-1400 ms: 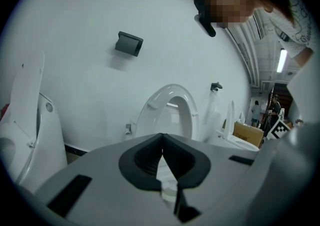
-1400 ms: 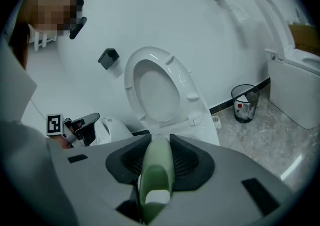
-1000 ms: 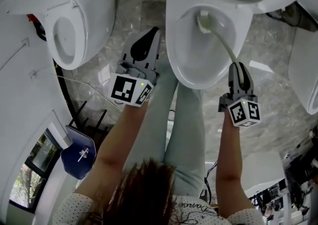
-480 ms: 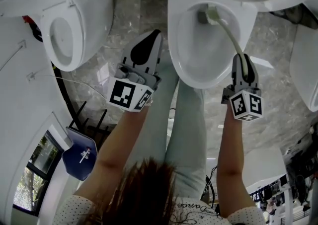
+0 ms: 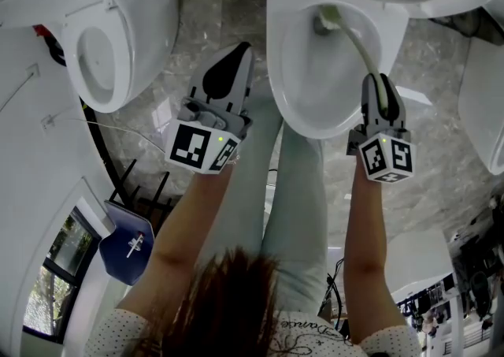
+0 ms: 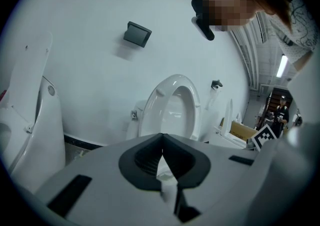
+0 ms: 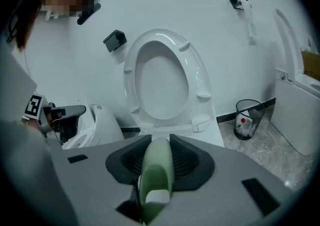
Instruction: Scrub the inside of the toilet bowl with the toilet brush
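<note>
Gripping the brush (image 7: 156,170) by the thick green end of its handle, the right tool (image 5: 376,89) is clenched on it, the handle lying lengthwise between the jaws. The left tool (image 5: 236,60) hangs just beside the bowl (image 5: 309,95), its jaws pressed together with nothing between them. From the grip a thin curved stem runs forward and down over the rim to the brush head (image 5: 324,18), which sits deep at the far wall of the bowl, near the outlet.

The brush is probably light. Its slim stem will likely flex under pressure, and the smooth handle could twist in the jaws, so the thick end is the sound place to hold. The glazed bowl looks hard and slick.

Beyond stands the raised seat (image 7: 162,78) against a white wall. A second toilet (image 5: 102,40) stands to the left on the marbled floor (image 5: 197,24), and a mesh bin (image 7: 248,117) stands at the right.
</note>
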`<action>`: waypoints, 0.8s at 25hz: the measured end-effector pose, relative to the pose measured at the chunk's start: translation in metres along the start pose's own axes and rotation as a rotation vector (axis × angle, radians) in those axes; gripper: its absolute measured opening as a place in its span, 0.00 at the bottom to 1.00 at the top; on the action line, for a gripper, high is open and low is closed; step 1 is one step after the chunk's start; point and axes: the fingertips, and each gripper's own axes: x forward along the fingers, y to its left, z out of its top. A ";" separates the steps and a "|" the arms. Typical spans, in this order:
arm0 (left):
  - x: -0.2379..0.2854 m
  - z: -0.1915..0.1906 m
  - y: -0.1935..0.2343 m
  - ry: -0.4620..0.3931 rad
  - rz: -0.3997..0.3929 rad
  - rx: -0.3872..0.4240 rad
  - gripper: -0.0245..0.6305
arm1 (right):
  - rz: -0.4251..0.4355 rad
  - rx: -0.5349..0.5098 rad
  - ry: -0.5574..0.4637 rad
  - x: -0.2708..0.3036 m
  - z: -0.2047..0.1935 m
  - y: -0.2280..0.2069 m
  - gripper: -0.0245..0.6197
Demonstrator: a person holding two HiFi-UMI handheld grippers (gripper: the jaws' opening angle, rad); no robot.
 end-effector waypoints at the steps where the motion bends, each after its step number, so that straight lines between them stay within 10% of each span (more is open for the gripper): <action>1: 0.000 0.000 0.001 0.001 0.001 0.000 0.04 | 0.007 -0.002 0.002 0.000 -0.001 0.002 0.23; 20: -0.001 -0.004 0.001 0.005 0.001 0.009 0.04 | 0.205 -0.095 0.066 -0.007 -0.020 0.055 0.23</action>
